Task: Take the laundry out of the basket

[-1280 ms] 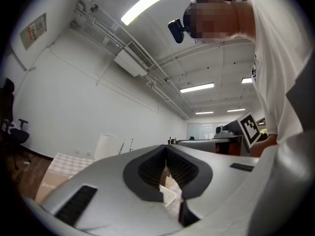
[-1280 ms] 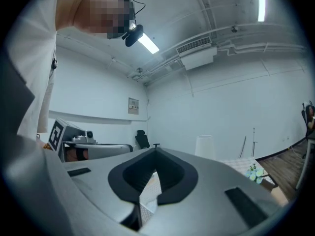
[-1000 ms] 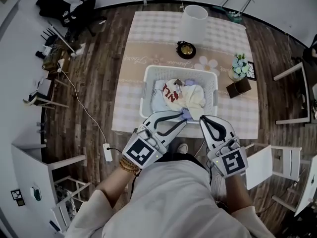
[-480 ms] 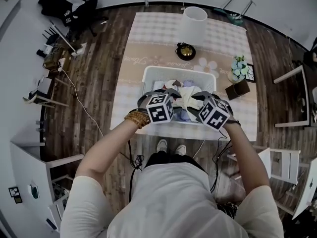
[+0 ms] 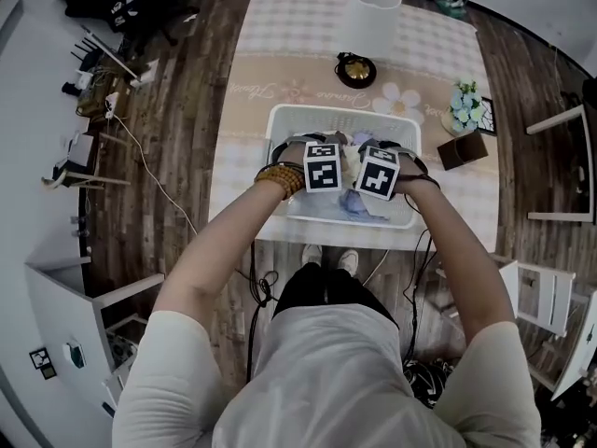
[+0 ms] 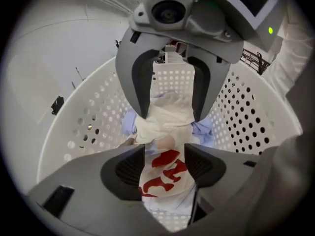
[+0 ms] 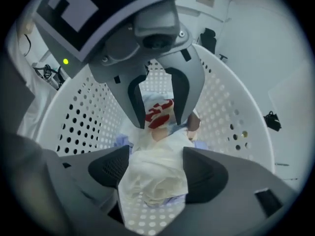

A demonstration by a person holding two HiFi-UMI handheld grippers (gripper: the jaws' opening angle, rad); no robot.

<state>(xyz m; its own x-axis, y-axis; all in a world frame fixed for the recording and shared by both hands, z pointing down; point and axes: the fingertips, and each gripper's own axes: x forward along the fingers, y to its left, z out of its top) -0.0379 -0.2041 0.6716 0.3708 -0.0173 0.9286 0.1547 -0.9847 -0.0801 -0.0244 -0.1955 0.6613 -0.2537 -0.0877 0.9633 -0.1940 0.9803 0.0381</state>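
a: as both hands point down into the white basket [image 5: 345, 113], how do the grippers stand?

b: side by side inside it. the left gripper [image 5: 322, 152] is at 9 o'clock of the right gripper [image 5: 378, 157], their marker cubes nearly touching (in the head view the cubes cover the fingertips).

a: and the jaws?

b: both pairs stand apart and have just been opening. in the left gripper view the left gripper [image 6: 167, 167] has the white cloth with red print [image 6: 165, 176] showing between its jaws, not pinched. in the right gripper view the right gripper [image 7: 156, 173] straddles a cream cloth [image 7: 157, 168], which is loose too. each view also shows the other gripper facing it at 12 o'clock.

a: so where's the laundry?

b: all in the basket, heaped on its bottom. the cream cloth is in the middle with the red-print cloth right beside it, and a pale blue cloth [image 6: 129, 122] peeks out at the sides near the perforated wall [image 6: 93, 127].

a: and the basket itself?

b: on the bench [image 5: 280, 54], on the half nearer the person. at 12 o'clock of it sits a dark round dish [image 5: 354, 70], with a white lampshade [image 5: 371, 17] beyond that. at 2 o'clock there's a small bunch of flowers [image 5: 466, 105], and at 3 o'clock a dark box [image 5: 462, 149] just beside the rim.
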